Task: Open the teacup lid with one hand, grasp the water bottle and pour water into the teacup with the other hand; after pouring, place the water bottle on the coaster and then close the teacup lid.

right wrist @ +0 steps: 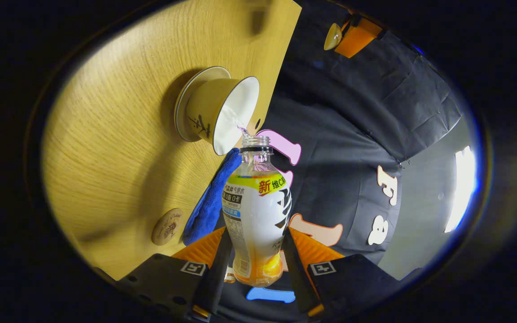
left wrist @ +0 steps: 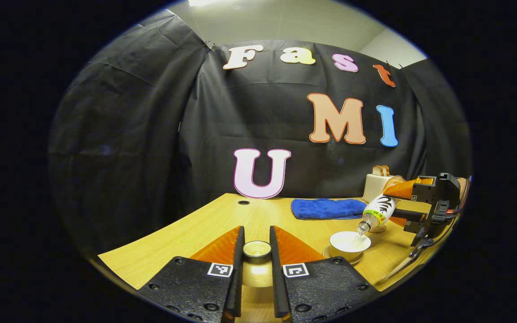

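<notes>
one teacup (left wrist: 350, 243), one lid (left wrist: 257, 250), one water bottle (right wrist: 257, 211), one coaster (right wrist: 168, 226), one blue towel (left wrist: 328, 208), two grippers

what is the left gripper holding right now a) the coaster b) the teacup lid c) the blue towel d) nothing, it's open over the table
b: in the left gripper view the left gripper has both fingers pressed on the teacup lid, held off the teacup while the right gripper tips the water bottle and water runs into the cup.
</notes>
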